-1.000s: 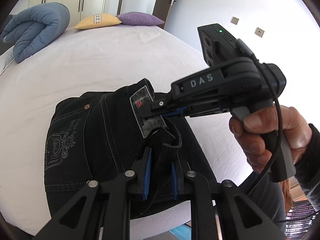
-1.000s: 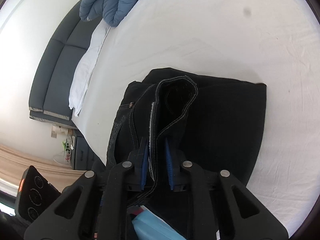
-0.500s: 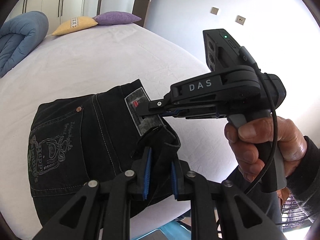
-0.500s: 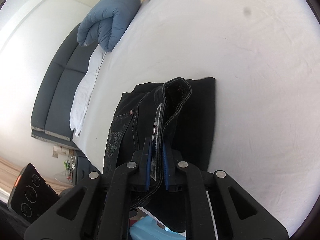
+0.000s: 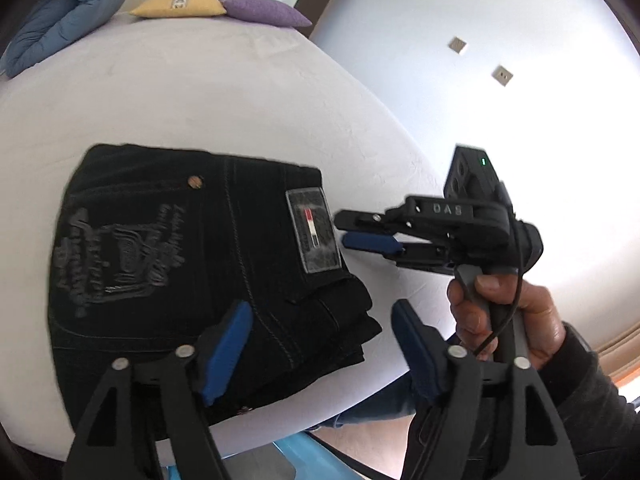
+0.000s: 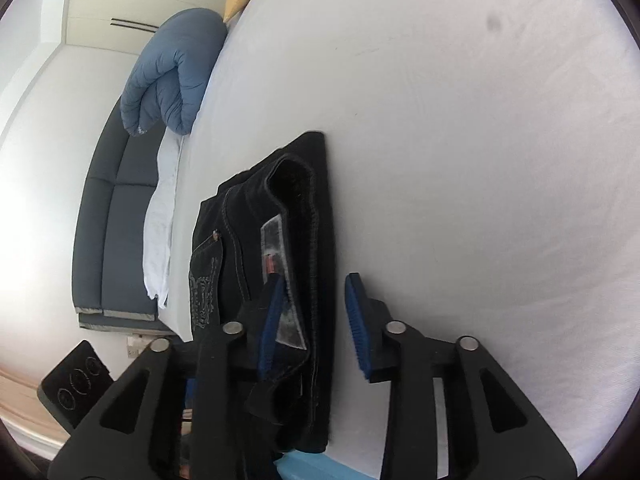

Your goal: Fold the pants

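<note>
Black jeans (image 5: pixel 180 264) lie folded and flat on the white bed (image 5: pixel 240 100), back pocket embroidery and a grey waistband patch (image 5: pixel 314 230) facing up. My left gripper (image 5: pixel 320 346) hovers over their near right corner, its jaws opening wide, and its blue pads (image 5: pixel 226 346) touch no cloth. A hand holds my right gripper (image 5: pixel 344 229) just right of the patch. In the right wrist view the jeans (image 6: pixel 288 216) run away from me. The right gripper (image 6: pixel 316 320) has its jaws opening, with the waistband edge loose between the pads.
A rolled blue duvet (image 5: pixel 60 12) and yellow (image 5: pixel 176 4) and purple cushions (image 5: pixel 264 12) sit at the bed's far end. A grey sofa (image 6: pixel 116 216) stands beside the bed. The bed edge (image 5: pixel 360 392) runs close under the jeans, with a light blue object (image 5: pixel 304 456) below.
Both grippers were shut on the raised waistband; now both have opened and let go. The jeans have dropped flat onto the bed, and the right gripper has moved down and aside.
</note>
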Demonstrator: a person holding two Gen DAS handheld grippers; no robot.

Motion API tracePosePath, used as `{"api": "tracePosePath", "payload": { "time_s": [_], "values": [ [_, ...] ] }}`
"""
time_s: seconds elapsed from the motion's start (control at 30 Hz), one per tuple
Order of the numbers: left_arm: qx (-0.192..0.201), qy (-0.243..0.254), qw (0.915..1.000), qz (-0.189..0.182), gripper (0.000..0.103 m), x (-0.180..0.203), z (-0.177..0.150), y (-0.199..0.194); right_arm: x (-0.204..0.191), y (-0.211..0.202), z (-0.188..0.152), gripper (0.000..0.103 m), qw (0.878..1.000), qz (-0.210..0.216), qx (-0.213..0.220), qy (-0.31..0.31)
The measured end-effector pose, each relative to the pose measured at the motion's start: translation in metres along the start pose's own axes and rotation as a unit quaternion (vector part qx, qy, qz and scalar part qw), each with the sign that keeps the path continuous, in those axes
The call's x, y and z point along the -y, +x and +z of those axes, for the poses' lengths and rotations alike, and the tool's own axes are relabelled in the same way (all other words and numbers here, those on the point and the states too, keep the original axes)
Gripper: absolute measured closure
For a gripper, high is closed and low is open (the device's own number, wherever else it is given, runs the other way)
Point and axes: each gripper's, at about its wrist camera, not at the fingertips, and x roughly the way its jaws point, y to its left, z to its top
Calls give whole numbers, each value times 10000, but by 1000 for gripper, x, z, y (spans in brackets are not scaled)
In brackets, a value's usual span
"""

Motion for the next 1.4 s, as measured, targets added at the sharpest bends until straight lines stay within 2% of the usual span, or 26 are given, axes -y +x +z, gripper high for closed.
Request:
{"api": "tracePosePath", "payload": {
  "time_s": [0.03, 0.1, 0.17, 0.2, 0.23, 0.3, 0.37, 0.4, 0.43, 0.5, 0.57, 0.67, 0.73, 0.87, 1.03, 1.17, 1.23, 1.4],
  "values": [
    [157, -54, 9998, 51, 15, -7, 4, -13, -2, -9, 0, 67, 9999, 128, 94, 8],
    [323, -101, 9991, 258, 14, -22, 12, -29, -14, -19, -3, 68, 9986, 492, 155, -116],
    [264, -138, 9980, 562, 16, -42, 22, -29, -33, -21, -11, 68, 9953, 905, 72, -346],
    [159, -177, 9973, 692, 20, -53, 25, -24, -41, -17, -15, 68, 9935, 1039, -36, -458],
    [-10, -189, 9967, 789, 30, -61, 28, -17, -48, -10, -20, 68, 9924, 1082, -166, -569],
    [-318, -172, 9953, 896, 40, -75, 31, 0, -56, 9, -30, 68, 9920, 994, -413, -665],
    [-612, -133, 9929, 1009, 41, -83, 26, 17, -51, 32, -38, 68, 9919, 851, -732, -596],
    [-726, -97, 9917, 1060, 41, -87, 22, 23, -43, 44, -43, 69, 9927, 614, -881, -556],
    [-818, -46, 9904, 1112, 43, -88, 20, 30, -34, 51, -48, 73, 9932, 491, -899, -562],
    [-906, 30, 9886, 1204, 43, -87, 17, 36, -27, 47, -54, 73, 9932, 721, -730, -544],
    [-930, 98, 9869, 1313, 43, -83, 17, 40, -26, 41, -58, 73, 9936, 691, -706, -544],
    [-969, 138, 9860, 1346, 43, -81, 14, 45, -34, 31, -58, 73, 9934, 408, -784, -729],
    [-985, 200, 9850, 1406, 43, -80, 13, 48, -45, 19, -55, 73, 9936, 249, -686, -867],
    [-980, 175, 9855, 1370, 43, -76, 13, 50, -75, 8, -33, 73, 9929, 475, -357, -1029],
    [-985, 158, 9860, 1338, 43, -75, 12, 51, -91, 42, -4, 73, 9919, 441, -431, -1110],
    [-968, 128, 9867, 1302, 43, -76, 13, 51, -69, 78, -3, 73, 9926, -113, -743, -951],
    [-935, 122, 9873, 1279, 43, -78, 12, 48, -58, 71, -11, 73, 9948, 255, -529, -836],
    [-697, -67, 9919, 1061, 43, -85, 23, 26, -42, 50, -41, 73, 9951, 381, -521, -743]
  ]
}}
